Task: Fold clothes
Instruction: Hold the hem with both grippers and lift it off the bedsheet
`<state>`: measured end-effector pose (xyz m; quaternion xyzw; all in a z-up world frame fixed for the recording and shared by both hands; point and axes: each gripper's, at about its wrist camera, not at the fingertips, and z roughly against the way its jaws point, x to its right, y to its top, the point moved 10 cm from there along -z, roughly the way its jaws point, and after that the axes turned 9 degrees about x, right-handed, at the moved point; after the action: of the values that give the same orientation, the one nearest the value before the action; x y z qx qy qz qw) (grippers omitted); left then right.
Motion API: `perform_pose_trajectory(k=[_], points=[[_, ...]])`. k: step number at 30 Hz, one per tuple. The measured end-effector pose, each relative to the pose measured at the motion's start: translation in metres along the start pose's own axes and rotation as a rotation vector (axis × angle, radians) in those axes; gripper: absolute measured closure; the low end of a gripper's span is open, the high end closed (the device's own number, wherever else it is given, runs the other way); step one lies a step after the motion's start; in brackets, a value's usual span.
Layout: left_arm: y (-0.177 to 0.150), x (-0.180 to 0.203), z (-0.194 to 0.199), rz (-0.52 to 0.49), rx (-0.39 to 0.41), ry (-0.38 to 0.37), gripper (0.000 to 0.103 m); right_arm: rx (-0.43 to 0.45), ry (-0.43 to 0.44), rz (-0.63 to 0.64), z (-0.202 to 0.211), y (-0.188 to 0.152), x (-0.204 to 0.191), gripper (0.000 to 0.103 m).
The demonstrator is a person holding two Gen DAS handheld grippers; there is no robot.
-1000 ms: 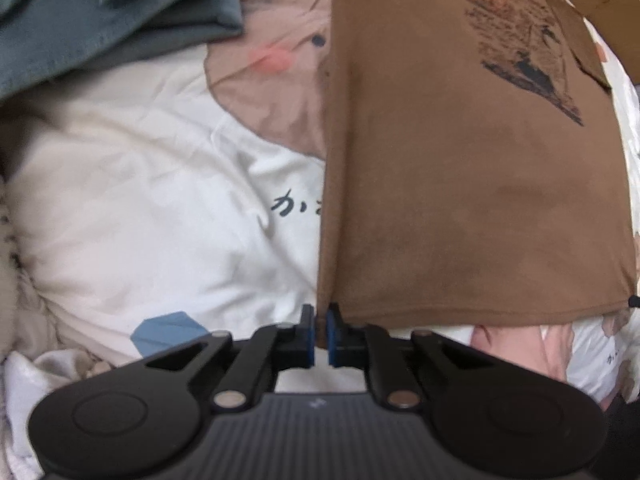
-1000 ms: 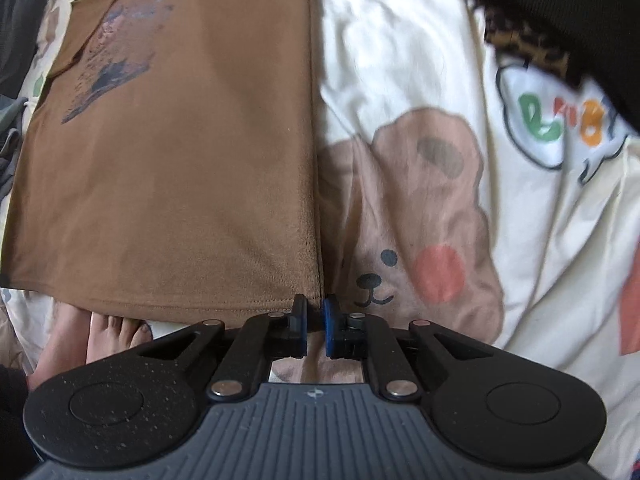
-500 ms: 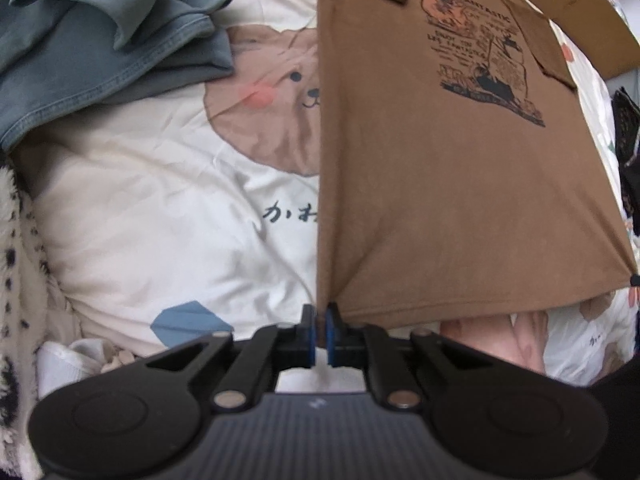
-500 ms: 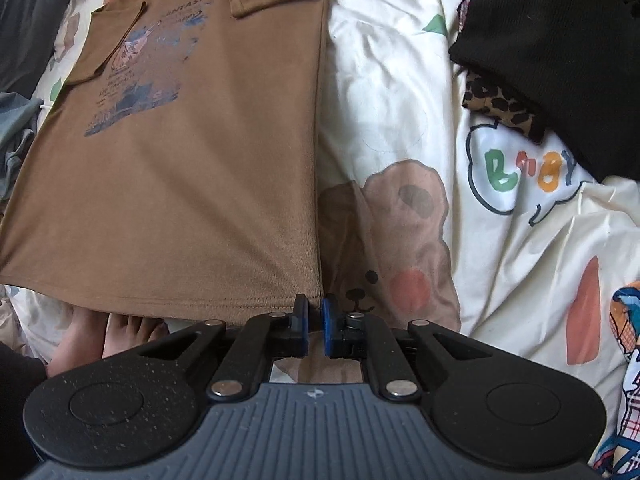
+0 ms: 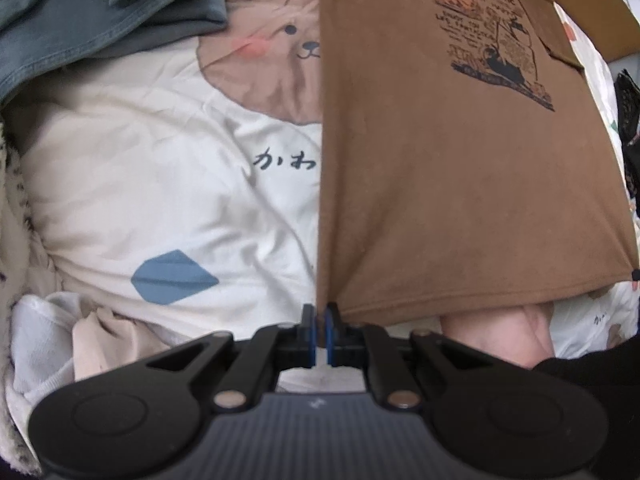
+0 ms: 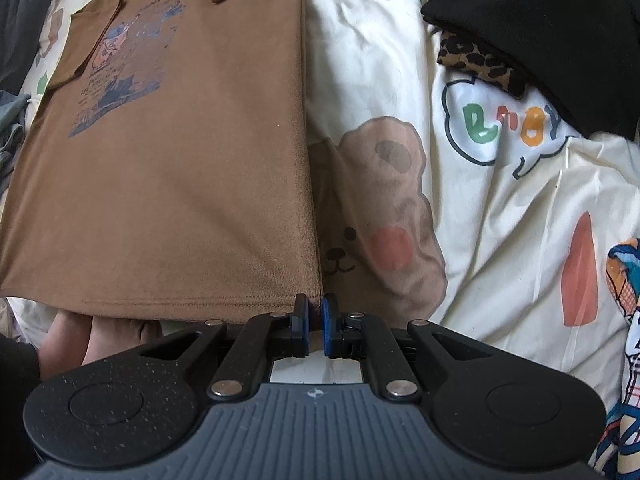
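Observation:
A brown T-shirt (image 5: 440,168) with a dark printed picture on its chest hangs stretched over the bed, both sleeves folded inward. My left gripper (image 5: 320,314) is shut on the shirt's bottom left hem corner. In the right wrist view the same brown T-shirt (image 6: 168,168) fills the left half, and my right gripper (image 6: 314,306) is shut on its bottom right hem corner. The hem runs taut between the two grippers, lifted off the bedding. The collar end still lies far up on the bed.
A cream bedsheet (image 5: 152,184) with bear prints covers the bed. Blue-grey garments (image 5: 92,12) pile at the upper left. A black garment (image 6: 540,28) over a leopard-print piece (image 6: 476,60) lies at the upper right. The person's bare feet (image 6: 80,340) show under the hem. A cardboard box (image 5: 592,12) stands beyond.
Both grippers rose with the hem corners held, so more of the shirt, its print and folded sleeves, came into view and the bedding looks farther away.

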<state>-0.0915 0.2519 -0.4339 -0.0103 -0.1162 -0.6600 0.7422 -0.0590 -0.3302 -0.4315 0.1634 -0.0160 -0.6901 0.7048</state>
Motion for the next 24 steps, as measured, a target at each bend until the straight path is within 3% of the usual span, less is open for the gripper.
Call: perform_pose_trajectory(k=[15, 24], points=[[-0.031, 0.004, 0.007, 0.013, -0.045, -0.029, 0.099, -0.029, -0.028, 0.014, 0.021, -0.023, 0.001, 0.099], [-0.001, 0.008, 0.039, 0.064, 0.027, -0.073, 0.099, 0.028, 0.014, -0.069, 0.045, -0.002, -0.002, 0.099]])
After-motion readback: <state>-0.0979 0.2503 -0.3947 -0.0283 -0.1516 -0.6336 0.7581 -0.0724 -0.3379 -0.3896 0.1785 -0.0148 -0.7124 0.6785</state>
